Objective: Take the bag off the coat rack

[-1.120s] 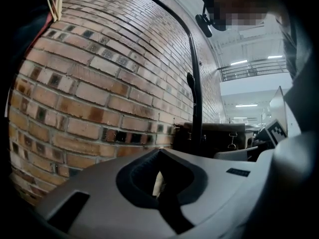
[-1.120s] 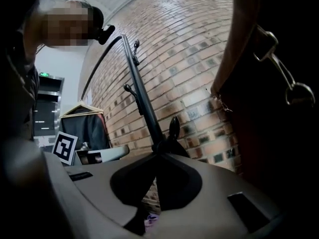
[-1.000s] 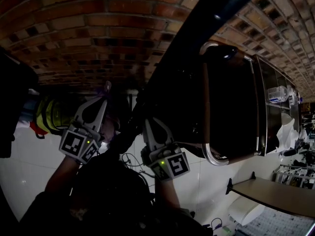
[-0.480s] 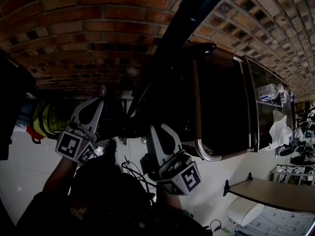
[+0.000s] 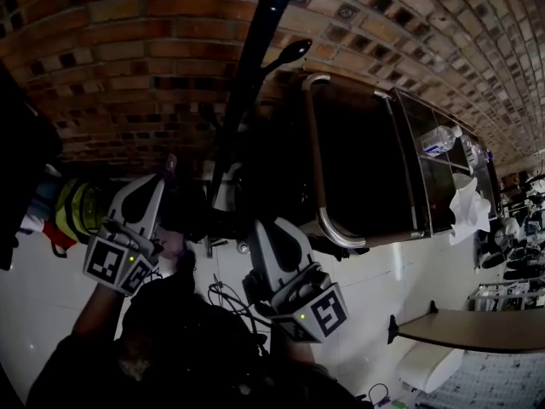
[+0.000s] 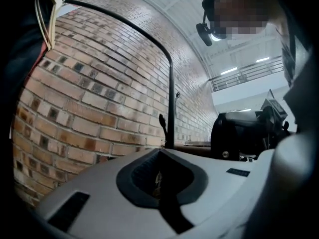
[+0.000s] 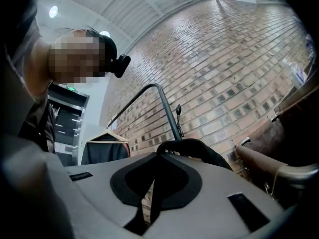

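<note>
The black coat rack pole (image 5: 243,83) runs down the brick wall, with a knobbed hook (image 5: 289,54) near its top. The pole (image 6: 171,108) and hook (image 6: 162,124) also show in the left gripper view. My right gripper (image 5: 260,228) is shut, and the bag's black strap (image 7: 192,147) loops out of its jaws in front of the pole (image 7: 169,114). The black bag (image 5: 196,216) is a dark mass between the two grippers. It shows again as the bag (image 6: 241,133) at the right. My left gripper (image 5: 163,177) is shut beside it, and I see nothing held in it.
A dark brown piece of furniture with a chrome frame (image 5: 317,177) stands right of the pole. A hanger with a dark garment (image 7: 102,151) hangs on a rail at the left. Yellow and red items (image 5: 72,207) lie left. A shelf (image 5: 477,331) and cables (image 5: 223,295) are lower right.
Both grippers have come down and slightly apart, the right one more. The view has turned, so the pole now stands steeper and the hook has come into sight.
</note>
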`<state>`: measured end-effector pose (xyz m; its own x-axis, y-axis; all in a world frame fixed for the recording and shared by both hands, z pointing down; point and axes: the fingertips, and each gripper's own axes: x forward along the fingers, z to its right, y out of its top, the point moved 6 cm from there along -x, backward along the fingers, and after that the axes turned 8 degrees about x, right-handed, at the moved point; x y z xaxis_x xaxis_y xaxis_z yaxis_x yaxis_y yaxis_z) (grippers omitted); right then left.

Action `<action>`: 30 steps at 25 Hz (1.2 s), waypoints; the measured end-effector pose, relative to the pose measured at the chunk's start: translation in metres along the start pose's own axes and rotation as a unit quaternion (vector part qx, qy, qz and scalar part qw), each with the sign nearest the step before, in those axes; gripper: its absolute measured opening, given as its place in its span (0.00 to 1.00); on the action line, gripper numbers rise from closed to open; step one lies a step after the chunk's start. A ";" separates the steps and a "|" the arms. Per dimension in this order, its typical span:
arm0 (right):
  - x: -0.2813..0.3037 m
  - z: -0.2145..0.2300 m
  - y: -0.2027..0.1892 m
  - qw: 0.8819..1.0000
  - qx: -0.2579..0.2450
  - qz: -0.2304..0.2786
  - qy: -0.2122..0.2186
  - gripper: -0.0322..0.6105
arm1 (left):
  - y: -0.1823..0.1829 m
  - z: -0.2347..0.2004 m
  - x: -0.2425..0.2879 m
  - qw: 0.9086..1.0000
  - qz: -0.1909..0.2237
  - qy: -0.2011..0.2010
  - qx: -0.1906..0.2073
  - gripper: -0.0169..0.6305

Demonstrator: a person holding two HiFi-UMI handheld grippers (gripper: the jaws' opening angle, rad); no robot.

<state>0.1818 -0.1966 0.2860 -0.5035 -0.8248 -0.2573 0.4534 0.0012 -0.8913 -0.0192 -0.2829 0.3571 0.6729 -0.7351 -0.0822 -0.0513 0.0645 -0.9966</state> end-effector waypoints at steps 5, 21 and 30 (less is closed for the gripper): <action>-0.043 -0.022 0.002 1.000 0.015 0.007 -0.004 0.08 | 0.018 0.037 -0.038 1.000 0.015 0.004 0.009 0.07; -0.142 -0.119 -0.035 0.998 0.058 -0.026 -0.027 0.08 | 0.070 0.110 -0.158 0.999 0.044 -0.021 0.001 0.07; -0.173 -0.203 -0.065 0.997 0.033 0.003 -0.068 0.08 | 0.075 0.107 -0.269 0.998 0.039 -0.044 -0.014 0.07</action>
<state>0.0901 0.0608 0.3130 -0.3988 -0.8939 -0.2049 0.5057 -0.0279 -0.8623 -0.1252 -0.0079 0.3054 0.7287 -0.6661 -0.1592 -0.1249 0.0994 -0.9872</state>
